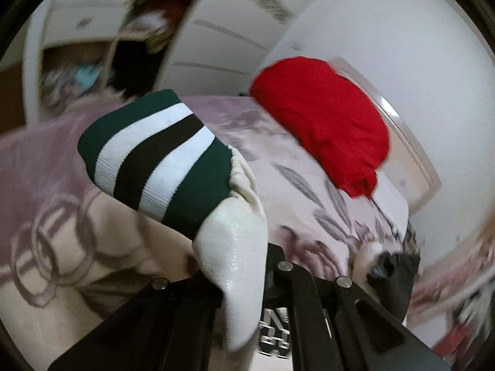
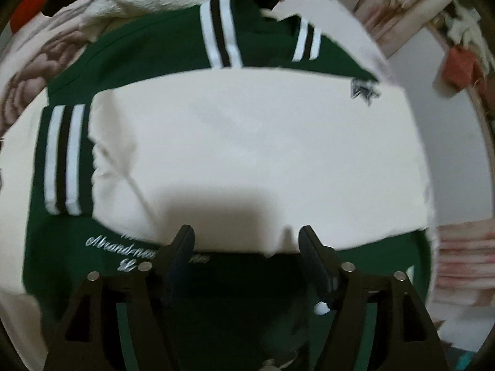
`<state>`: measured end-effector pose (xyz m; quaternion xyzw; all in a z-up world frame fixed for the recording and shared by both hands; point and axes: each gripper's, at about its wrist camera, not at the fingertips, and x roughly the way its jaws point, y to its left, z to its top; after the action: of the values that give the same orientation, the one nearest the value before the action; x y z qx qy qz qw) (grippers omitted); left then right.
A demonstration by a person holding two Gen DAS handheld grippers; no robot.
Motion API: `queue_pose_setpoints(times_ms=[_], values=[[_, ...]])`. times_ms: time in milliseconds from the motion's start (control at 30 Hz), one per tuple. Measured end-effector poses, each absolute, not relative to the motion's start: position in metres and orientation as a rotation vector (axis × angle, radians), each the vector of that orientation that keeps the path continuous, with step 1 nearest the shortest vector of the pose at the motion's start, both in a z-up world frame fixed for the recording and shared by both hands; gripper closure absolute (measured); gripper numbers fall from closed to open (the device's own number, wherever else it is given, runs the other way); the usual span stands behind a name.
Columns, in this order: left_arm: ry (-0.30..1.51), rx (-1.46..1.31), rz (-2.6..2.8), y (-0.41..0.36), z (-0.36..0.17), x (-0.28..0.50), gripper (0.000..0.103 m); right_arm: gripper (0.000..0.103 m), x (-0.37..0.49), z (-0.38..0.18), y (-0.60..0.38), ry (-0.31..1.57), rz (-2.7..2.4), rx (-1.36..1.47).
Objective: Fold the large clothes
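Two views, both motion-blurred at the margins.

Left wrist view: left tool point(image 1: 244, 281) clenched on the cream sleeve point(image 1: 238, 247) of the jacket; sleeve rises from the lower centre of the frame, and its striped cuff point(image 1: 154, 154) (green, white, black bands) hangs clear in the middle left, lifted off the bed point(image 1: 46, 154). Bedspread is pale lilac with a grey leaf print. Red garment point(image 1: 321, 120) sits bunched at the upper right, near the bed's far edge and well apart from the cuff. Bare bedspread lies between cuff and red garment. White wardrobe point(image 1: 216, 46) stands behind the bed, upper centre. A patch of lettered print point(image 1: 275, 337) shows between the fingers at bottom centre.

Right wrist view: right tool point(image 2: 247, 241) released, fingers spread wide, nothing between them. It hovers at the bottom centre just over the near edge of a cream panel of the jacket point(image 2: 247, 142), which lies flat and fills the middle of the frame. Green body shows above and below the panel; a striped band point(image 2: 65, 157) lies at left, two more at the top. White script lettering point(image 2: 123, 244) sits lower left, just beside the left finger. Jacket's right edge ends near the bed's edge; wall beyond.

Only the left view shows the red garment plainly; only the right shows the jacket body spread out.
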<state>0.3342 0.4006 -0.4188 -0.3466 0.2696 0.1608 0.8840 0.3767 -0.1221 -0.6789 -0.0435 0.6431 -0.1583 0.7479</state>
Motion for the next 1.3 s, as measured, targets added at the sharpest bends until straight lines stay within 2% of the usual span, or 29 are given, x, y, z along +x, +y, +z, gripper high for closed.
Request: queue_pose_setpoints(times_ms=[233, 433, 667, 800, 900, 1000, 1067, 1100, 1133, 1300], values=[[0.615, -0.526, 0.127, 0.265, -0.368, 0.364, 0.101, 0.024, 0.385, -0.672, -0.157, 1.414, -0.257, 0.039], [0.684, -0.408, -0.075, 0.101, -0.363, 0.385, 0.101, 0.024, 0.353, -0.663, -0.252, 1.422, -0.259, 0.27], [0.804, -0.329, -0.331, -0.12, -0.392, 0.413, 0.101, 0.024, 0.296, -0.659, -0.395, 1.441, -0.386, 0.372], [0.936, -0.202, -0.387, -0.22, -0.435, 0.425, 0.1, 0.024, 0.27, -0.661, -0.468, 1.449, -0.445, 0.435], [1.061, -0.075, -0.359, -0.269, -0.471, 0.43, 0.096, 0.024, 0.248, -0.665, -0.514, 1.451, -0.444, 0.505], [1.141, -0.006, -0.316, -0.283, -0.494, 0.43, 0.093, 0.024, 0.227, -0.67, -0.535, 1.447, -0.41, 0.591], [1.138, 0.032, -0.317, -0.284, -0.49, 0.425, 0.068, 0.024, 0.212, -0.671, -0.541, 1.444, -0.369, 0.659], [1.136, 0.052, -0.316, -0.282, -0.484, 0.421, 0.03, 0.024, 0.205, -0.674, -0.545, 1.442, -0.351, 0.696], [1.129, 0.065, -0.307, -0.278, -0.481, 0.418, 0.0, 0.024, 0.201, -0.675, -0.547, 1.441, -0.338, 0.725], [1.1, 0.004, -0.228, -0.221, -0.448, 0.393, 0.0, 0.024, 0.195, -0.679, -0.551, 1.418, -0.239, 0.877]])
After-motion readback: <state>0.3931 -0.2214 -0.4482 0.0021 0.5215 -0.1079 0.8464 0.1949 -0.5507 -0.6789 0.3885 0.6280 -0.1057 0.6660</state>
